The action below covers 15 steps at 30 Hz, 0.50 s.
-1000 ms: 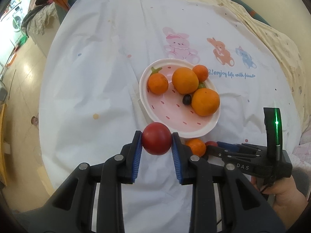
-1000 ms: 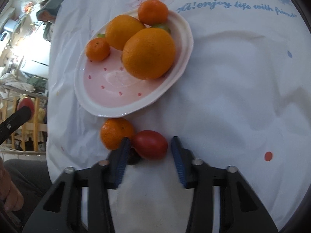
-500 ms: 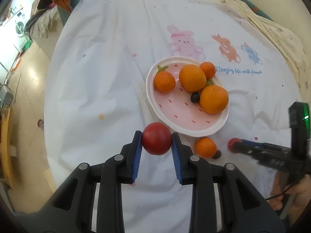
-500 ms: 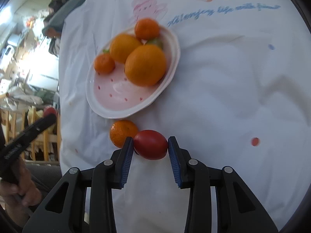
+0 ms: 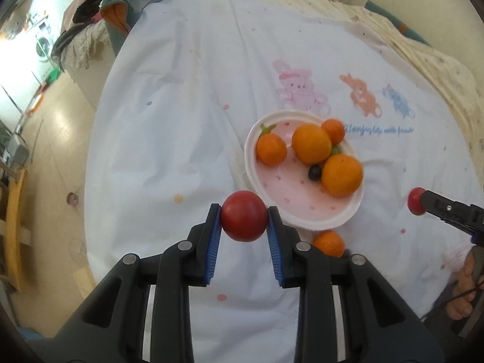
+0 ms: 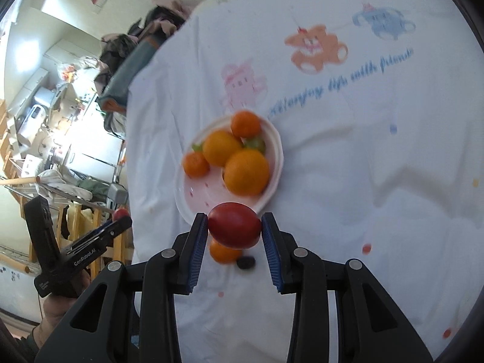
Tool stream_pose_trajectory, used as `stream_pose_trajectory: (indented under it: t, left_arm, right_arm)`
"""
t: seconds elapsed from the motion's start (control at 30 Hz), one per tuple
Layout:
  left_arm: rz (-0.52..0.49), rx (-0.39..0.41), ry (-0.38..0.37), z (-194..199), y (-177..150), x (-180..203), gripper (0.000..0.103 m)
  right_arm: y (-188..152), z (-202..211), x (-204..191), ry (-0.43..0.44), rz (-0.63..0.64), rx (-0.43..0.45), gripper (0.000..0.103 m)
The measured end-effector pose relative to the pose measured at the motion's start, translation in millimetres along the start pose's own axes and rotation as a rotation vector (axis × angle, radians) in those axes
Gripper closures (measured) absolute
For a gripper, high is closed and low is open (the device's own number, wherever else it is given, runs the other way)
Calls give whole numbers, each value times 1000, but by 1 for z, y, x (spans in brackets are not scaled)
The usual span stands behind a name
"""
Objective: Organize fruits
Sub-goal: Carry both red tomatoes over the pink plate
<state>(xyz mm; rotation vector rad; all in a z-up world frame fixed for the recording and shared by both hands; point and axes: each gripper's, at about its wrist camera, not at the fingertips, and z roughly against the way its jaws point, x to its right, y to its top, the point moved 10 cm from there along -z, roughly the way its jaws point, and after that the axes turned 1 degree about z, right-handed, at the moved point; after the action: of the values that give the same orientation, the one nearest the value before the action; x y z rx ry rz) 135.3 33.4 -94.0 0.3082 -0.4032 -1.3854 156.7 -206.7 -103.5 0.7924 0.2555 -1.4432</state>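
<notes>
Right wrist view: my right gripper clamps a red tomato | plate lies just ahead, below | left gripper grips another tomato, equally near.

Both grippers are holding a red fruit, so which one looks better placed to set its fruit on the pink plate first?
Probably the left. Its gripper holds a round red fruit right at the plate's near rim. The right gripper, with its oval red fruit, is off to the plate's side.
</notes>
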Motion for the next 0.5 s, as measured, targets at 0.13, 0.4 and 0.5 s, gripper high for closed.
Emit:
stream_pose_trajectory:
  t: [0.13, 0.4, 0.5]
  left_arm:
    - [-17, 2, -1, -3, 17, 7, 77]
    - [-26, -80, -27, -44, 38, 28, 77]
    - [-54, -95, -29, -58, 43, 39, 77]
  right_arm:
    - [30, -2, -6, 18, 18, 33, 65]
    - [60, -34, -12, 18, 60, 7, 65]
    - [68, -54, -13, 8, 75, -23, 65]
